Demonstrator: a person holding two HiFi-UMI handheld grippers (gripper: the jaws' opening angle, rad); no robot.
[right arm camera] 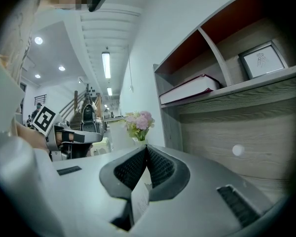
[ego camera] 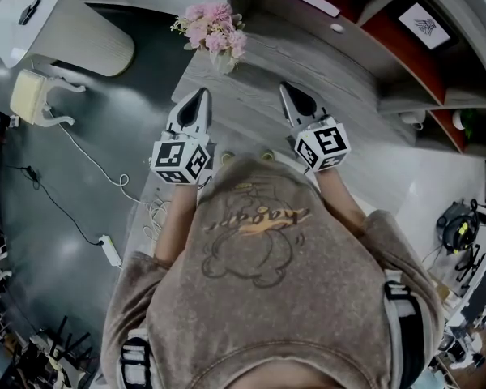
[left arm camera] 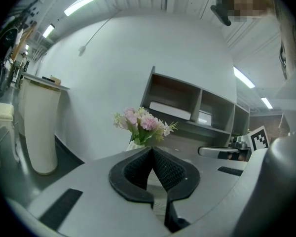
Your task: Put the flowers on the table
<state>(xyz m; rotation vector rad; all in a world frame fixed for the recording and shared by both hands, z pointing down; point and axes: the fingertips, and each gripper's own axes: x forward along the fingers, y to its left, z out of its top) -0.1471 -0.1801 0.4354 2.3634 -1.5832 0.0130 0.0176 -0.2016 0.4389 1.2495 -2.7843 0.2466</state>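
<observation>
Stand (ego camera: 89,35): white and ribbed, on the floor left of the table; not involved.
Left gripper (ego camera: 199,96): clenched and empty, tips meeting with nothing between the pads. It hangs over the near part of the table and points toward the flowers, well apart from them.
Table (ego camera: 255,75): grey wood grain, running away from the person.
Flowers (ego camera: 213,29): a pink and white bunch with green leaves, upright in a vase at the far left end of the table. Neither gripper touches them.
Vase (ego camera: 221,59): small and white, mostly hidden under the blooms.
Task status: the flowers appear to stand on the table already. Whether they still have to be moved cannot be told.
Weight: probably light, and top-heavy because the bunch spreads wider than the vase.
Stiffness: blooms and leaves are likely soft and easy to crush. The stems should flex, and the vase is rigid.
Surface: the vase looks smooth, so it is probably slippery between pads.
Fragility: the vase may chip or break if it tips, and petals bruise under pressure.
Grip point: the vase body below the blooms, or the bundled stems just above the rim. Avoid the flower heads.
Precondition: the jaws must open before any grasp.
Right gripper (ego camera: 289,90): clenched and empty, level with the left one and also aimed at the flowers from a distance.
Shelf (ego camera: 373,39): grey with red backing, along the right of the table.
</observation>
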